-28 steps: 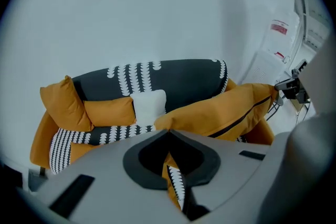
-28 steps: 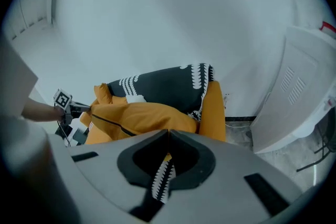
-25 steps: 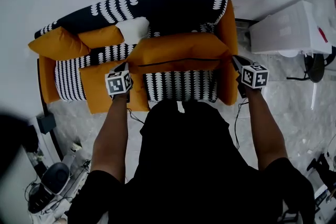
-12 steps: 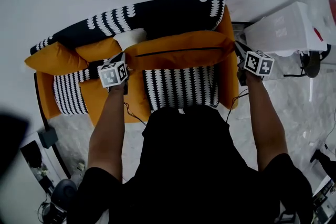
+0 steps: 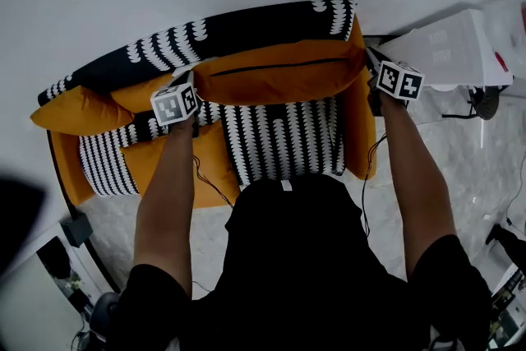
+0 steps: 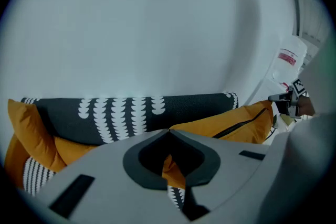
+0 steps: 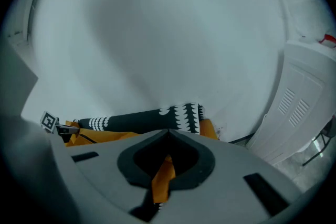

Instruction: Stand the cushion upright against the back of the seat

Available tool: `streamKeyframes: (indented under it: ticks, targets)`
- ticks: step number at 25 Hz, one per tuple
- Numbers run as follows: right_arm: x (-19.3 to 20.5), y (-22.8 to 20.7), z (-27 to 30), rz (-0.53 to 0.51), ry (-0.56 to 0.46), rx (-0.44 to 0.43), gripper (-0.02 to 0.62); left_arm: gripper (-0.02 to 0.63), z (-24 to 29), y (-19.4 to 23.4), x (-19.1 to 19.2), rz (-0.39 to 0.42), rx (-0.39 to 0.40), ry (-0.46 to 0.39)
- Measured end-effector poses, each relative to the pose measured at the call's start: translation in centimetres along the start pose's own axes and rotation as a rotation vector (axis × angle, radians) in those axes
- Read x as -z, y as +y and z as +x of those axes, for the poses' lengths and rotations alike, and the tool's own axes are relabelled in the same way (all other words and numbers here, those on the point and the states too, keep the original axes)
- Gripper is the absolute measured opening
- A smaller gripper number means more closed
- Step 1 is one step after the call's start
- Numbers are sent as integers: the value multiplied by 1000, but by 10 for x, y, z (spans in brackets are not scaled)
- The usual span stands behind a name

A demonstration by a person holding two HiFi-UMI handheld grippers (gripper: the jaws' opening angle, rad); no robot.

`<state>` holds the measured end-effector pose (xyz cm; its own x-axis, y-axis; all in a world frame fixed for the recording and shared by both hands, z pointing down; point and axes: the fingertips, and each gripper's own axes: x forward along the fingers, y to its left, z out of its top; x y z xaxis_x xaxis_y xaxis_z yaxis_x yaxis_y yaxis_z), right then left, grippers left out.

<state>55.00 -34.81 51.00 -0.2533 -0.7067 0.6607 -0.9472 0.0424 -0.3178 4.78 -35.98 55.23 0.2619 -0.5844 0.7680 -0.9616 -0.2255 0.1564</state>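
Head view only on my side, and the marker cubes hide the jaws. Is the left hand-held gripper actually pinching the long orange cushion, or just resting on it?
Observer: Pinching. In the left gripper view the left hand-held gripper is shut on a fold of the long orange fabric cushion.
Operator: And the right one?
Observer: Same there. The right gripper view shows the right hand-held gripper shut on a strip of orange fabric at the cushion's other end.
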Motion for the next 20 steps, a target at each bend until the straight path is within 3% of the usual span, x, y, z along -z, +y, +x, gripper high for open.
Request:
streamKeyframes:
  ticks: [6, 12, 17, 20]
  targets:
    - [-14, -15, 33, -65, 25, 87, 37, 20, 29, 5, -18, 87, 14, 2]
    - [-30, -21, 54, -147, 77, 133, 40, 20, 54, 10, -32, 81, 27, 38]
    - [-47, -13, 43, -199, 35, 156, 41, 20, 56, 7, -52, 103, 25, 73]
    - [-47, -5, 31, -166, -2, 136, 41, 21, 62, 9, -56, 105, 20, 86]
